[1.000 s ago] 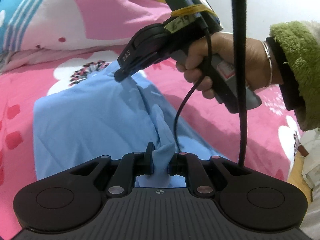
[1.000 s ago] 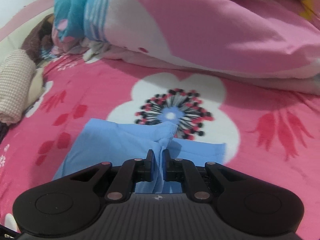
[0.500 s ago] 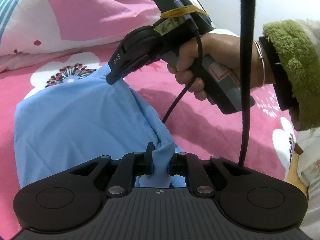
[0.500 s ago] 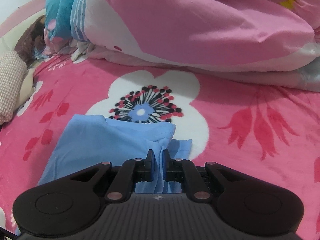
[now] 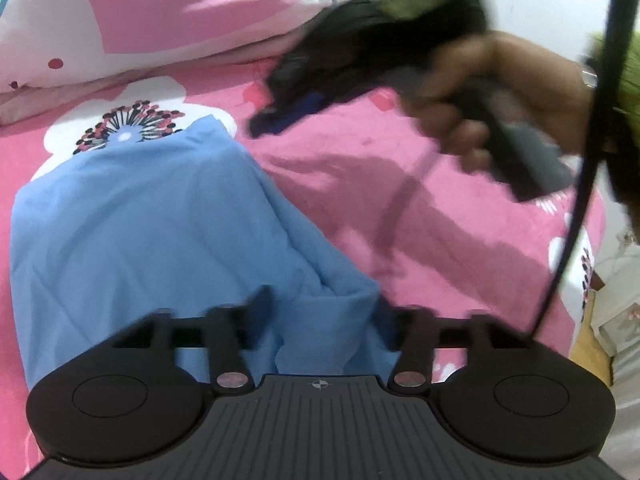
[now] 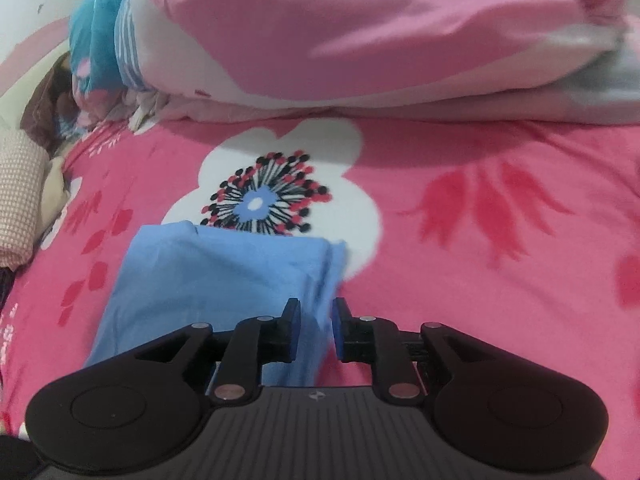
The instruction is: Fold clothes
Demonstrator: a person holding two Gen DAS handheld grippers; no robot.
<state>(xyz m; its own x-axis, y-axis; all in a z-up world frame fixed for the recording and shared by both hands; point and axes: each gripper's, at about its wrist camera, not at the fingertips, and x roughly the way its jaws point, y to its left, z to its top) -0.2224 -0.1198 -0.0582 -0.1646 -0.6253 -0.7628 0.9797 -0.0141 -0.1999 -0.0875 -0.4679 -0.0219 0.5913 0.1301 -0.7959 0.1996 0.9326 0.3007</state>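
A light blue garment point(image 5: 140, 220) lies folded on the pink floral bedsheet point(image 5: 400, 208). My left gripper point(image 5: 324, 312) hangs over its near right corner. Its jaws are opening wide, and the slack blue cloth lies between the fingers, untouched by the pads. In the right wrist view the blue garment point(image 6: 208, 280) fills the lower left. My right gripper point(image 6: 316, 320) is over its right edge, jaws opening, with a loose fold between the pads and not pinched. In the left wrist view the right gripper point(image 5: 276, 120) is blurred, just right of the garment's far corner, held by a hand point(image 5: 480, 120).
A bundled pink and white quilt point(image 6: 360, 40) lies along the back of the bed. A beige checked cloth point(image 6: 16, 208) sits at the far left. A black cable point(image 5: 584, 160) hangs at the right, near a green fleece sleeve point(image 5: 624, 64). The bed's right edge point(image 5: 580, 320) borders pale furniture.
Both grippers' jaws have parted and let go of the blue cloth, which now lies flatter on the sheet. The right gripper has swung rightward, off the garment's far corner.
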